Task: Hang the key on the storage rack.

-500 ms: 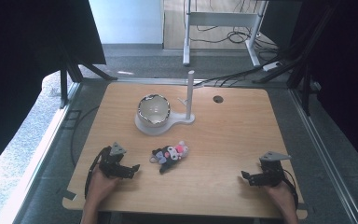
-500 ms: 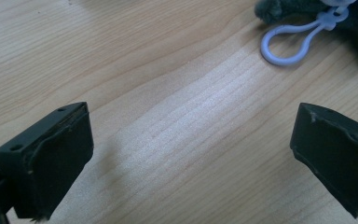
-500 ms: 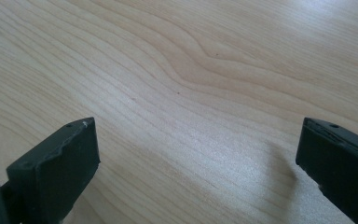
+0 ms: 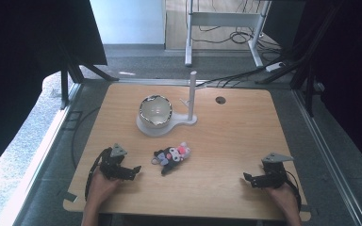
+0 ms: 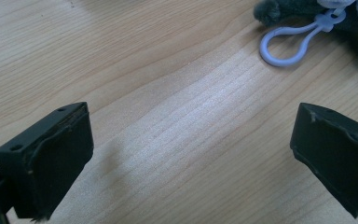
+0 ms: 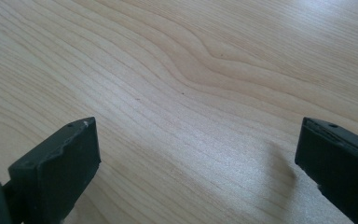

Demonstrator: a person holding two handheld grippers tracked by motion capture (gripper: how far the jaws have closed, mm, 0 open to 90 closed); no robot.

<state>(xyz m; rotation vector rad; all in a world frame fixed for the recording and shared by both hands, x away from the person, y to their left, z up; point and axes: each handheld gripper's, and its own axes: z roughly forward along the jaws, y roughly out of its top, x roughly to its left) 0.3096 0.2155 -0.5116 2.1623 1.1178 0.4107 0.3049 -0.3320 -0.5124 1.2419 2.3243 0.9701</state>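
The plush [image 4: 172,155] lies on the tabletop [image 4: 231,141] near the front centre, its long axis running from front-left to back-right — dark body at the left, pink part at the right. A pale plastic loop [image 5: 289,45] extends from its dark end, flat on the wood.

The tabletop is light wood with a visible straight grain, rounded corners and a round cable hole [image 4: 220,100] toward the back. Behind the plush stands a white stand [image 4: 188,110] with an upright post; a shiny bowl [image 4: 155,109] sits on its round base. The surrounding floor is grey, with dark curtains at both sides.

The left gripper [image 4: 133,171] rests just left of the plush, fingers [image 5: 51,158] spread wide over bare wood. The right gripper [image 4: 249,179] rests at the front right, well apart from the plush — fingers [image 6: 58,172] likewise spread, nothing between them.
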